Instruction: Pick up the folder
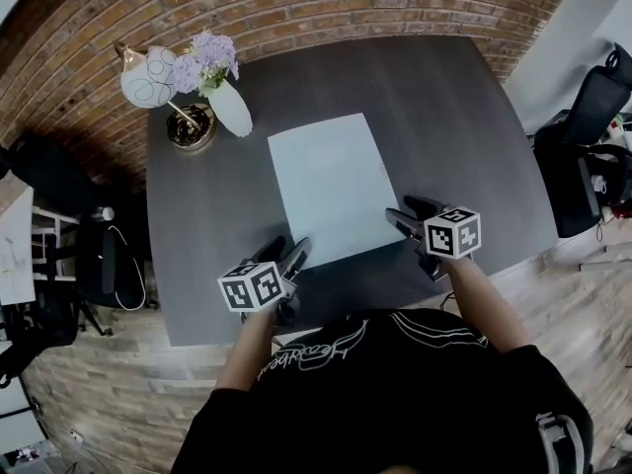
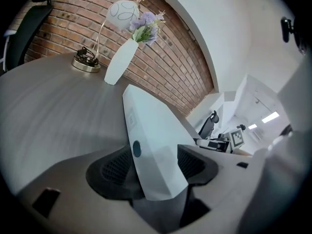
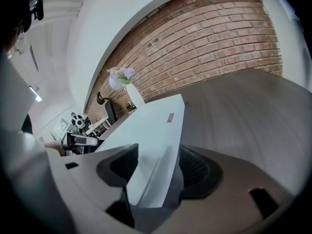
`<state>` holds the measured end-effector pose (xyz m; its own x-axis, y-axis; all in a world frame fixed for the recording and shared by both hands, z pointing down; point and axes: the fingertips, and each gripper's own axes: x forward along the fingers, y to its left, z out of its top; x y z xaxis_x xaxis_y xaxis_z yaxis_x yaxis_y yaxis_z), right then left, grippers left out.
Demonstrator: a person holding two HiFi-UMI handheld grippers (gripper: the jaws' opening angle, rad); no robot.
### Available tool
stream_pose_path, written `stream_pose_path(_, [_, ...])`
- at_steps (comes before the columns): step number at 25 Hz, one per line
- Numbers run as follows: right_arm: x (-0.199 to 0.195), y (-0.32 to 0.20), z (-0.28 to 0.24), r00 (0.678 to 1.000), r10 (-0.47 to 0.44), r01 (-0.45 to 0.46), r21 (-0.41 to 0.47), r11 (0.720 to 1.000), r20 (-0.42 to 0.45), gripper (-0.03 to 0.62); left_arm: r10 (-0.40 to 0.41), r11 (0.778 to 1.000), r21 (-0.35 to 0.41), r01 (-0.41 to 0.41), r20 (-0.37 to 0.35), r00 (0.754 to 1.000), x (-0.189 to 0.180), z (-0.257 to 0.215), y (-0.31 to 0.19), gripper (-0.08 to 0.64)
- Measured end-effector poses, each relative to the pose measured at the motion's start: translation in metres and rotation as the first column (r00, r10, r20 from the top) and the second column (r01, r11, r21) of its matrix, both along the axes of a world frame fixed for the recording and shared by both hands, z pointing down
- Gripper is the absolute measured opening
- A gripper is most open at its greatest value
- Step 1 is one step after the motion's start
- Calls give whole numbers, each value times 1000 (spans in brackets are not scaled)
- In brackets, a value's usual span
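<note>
Pale folder (image 1: 324,186) lies flat on dark surface (image 1: 444,117). Left tool (image 1: 289,250) and right tool (image 1: 407,211) both gape apart, each straddling a near corner, not yet clamped. Folder likely thin, light, floppy, slick; best pinched at both near corners and lifted evenly.

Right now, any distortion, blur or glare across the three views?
Head view: fisheye bows the table edges, corners vignette dark; folder sharp, evenly lit, no glare. Left gripper view: brick wall curves into an arch, the folder's near corner looks soft. Right gripper view: same bowing, dark rim, near folder edge soft.
</note>
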<state>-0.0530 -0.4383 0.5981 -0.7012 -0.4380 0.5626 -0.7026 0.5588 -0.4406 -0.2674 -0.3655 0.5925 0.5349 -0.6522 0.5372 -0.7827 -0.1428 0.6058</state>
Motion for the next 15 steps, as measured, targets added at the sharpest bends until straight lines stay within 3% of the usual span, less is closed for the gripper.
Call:
stream_pose_path(8, [0,-1,12,994,40,-28,-111,993,105,224,16,999,-36,-16,-23,1000,4,14,-2,279])
stream_pose_path(12, [-2,0,13,985,55,-29,-154,988,164,223,12,998,-64,-17,-87,996,6,17,-2,273])
stream_pose_path(15, [-4,2,11,979,60,-27,-165,986,195,177,9,996,-83,-18,-109,994,8,18,-3,250])
